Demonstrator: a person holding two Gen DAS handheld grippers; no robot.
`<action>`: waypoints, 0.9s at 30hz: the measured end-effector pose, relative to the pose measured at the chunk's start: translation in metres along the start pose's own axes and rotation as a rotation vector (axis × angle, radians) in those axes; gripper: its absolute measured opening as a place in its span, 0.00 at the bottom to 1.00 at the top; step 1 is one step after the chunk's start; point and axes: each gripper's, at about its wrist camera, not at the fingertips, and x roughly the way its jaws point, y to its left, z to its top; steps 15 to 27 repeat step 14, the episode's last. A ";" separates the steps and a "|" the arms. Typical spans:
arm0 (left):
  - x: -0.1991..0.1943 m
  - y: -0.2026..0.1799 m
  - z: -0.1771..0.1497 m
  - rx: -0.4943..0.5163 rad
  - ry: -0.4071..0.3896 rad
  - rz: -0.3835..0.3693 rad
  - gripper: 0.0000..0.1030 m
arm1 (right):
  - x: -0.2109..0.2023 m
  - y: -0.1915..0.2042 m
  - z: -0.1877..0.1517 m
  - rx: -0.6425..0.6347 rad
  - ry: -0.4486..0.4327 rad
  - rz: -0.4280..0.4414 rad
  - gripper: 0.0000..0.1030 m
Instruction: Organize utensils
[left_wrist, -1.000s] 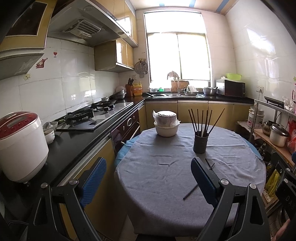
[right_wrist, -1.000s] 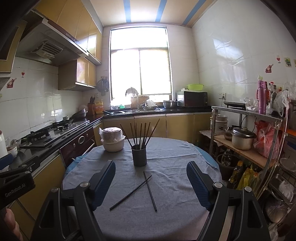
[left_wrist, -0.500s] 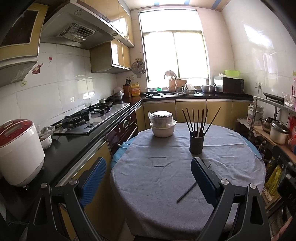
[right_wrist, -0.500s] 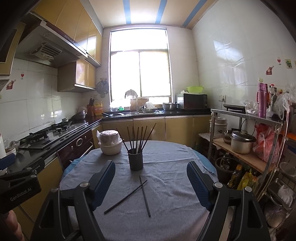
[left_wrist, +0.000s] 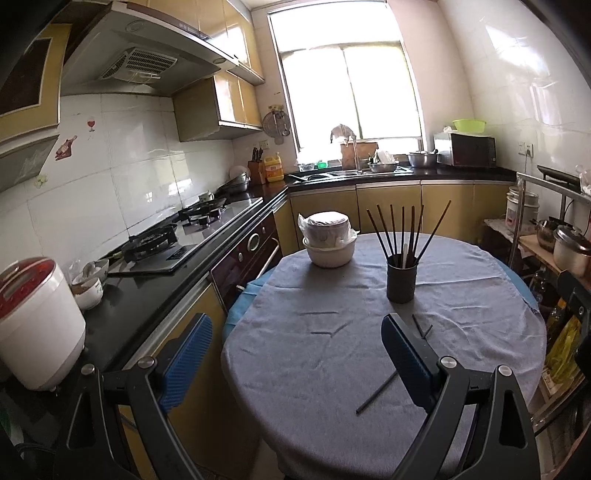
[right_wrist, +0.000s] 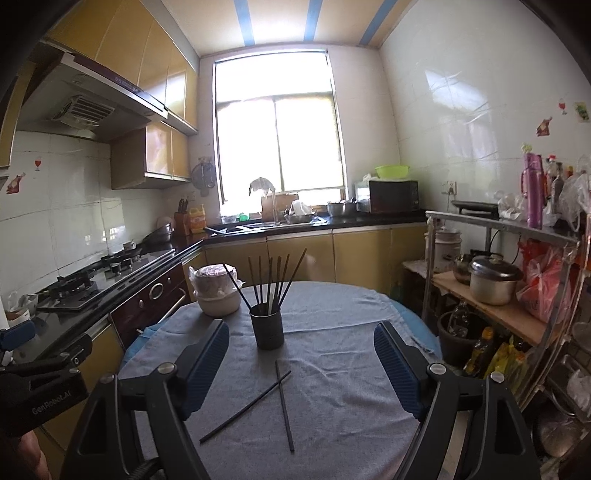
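Note:
Two dark loose chopsticks (right_wrist: 281, 398) lie crossed on the grey cloth of the round table (right_wrist: 351, 332), in front of a dark holder cup (right_wrist: 266, 329) with several chopsticks standing in it. My right gripper (right_wrist: 301, 360) hangs open above the near table edge, nothing between its blue pads, the crossed pair just ahead. In the left wrist view the holder cup (left_wrist: 401, 280) stands mid-table and one loose chopstick (left_wrist: 376, 393) shows partly behind the right finger. My left gripper (left_wrist: 297, 352) is open and empty at the table's left edge.
A stack of white bowls (right_wrist: 216, 295) sits at the table's far left. The black counter with a gas stove (left_wrist: 177, 236) and a red-lidded rice cooker (left_wrist: 35, 325) runs along the left. A metal rack with pots (right_wrist: 495, 284) stands at the right.
Both grippers have drawn back from the table, so holder and chopsticks sit farther ahead in both views. Both stay open and empty.

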 end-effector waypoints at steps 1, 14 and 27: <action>0.004 0.000 0.005 -0.001 0.001 0.000 0.90 | 0.004 0.000 0.001 -0.001 0.004 0.003 0.81; 0.091 -0.007 0.023 -0.024 0.060 -0.119 0.90 | 0.100 0.010 -0.001 -0.007 0.123 -0.011 0.81; 0.091 -0.007 0.023 -0.024 0.060 -0.119 0.90 | 0.100 0.010 -0.001 -0.007 0.123 -0.011 0.81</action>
